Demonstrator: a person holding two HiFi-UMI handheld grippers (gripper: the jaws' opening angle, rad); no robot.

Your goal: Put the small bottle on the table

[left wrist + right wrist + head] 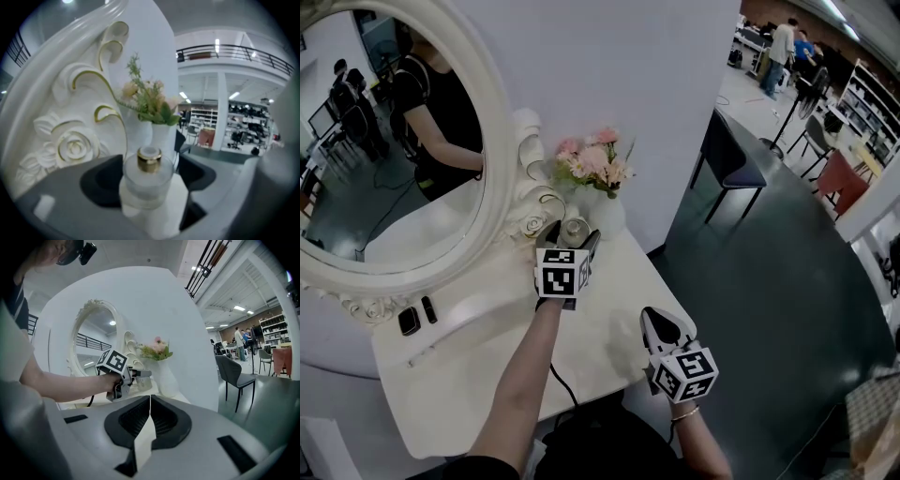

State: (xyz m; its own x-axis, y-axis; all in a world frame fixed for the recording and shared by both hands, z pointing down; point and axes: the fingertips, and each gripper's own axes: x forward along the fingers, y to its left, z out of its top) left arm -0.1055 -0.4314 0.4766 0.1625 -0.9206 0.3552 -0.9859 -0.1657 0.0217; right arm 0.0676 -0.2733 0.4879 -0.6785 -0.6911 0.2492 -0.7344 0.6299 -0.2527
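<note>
The small frosted bottle with a gold collar stands upright on the white table, just in front of the mirror's carved frame. My left gripper is around it, one jaw on each side, and the jaws are spread wide with a slim gap showing at the right pad. From the right gripper view the same bottle sits at the tips of the left gripper. My right gripper hovers over the table's front right corner, jaws pressed together with nothing in them.
A white vase of pink flowers stands right behind the bottle. The big oval mirror with its rose carving fills the left. Two small dark items lie on the table's left. A dark chair stands to the right.
</note>
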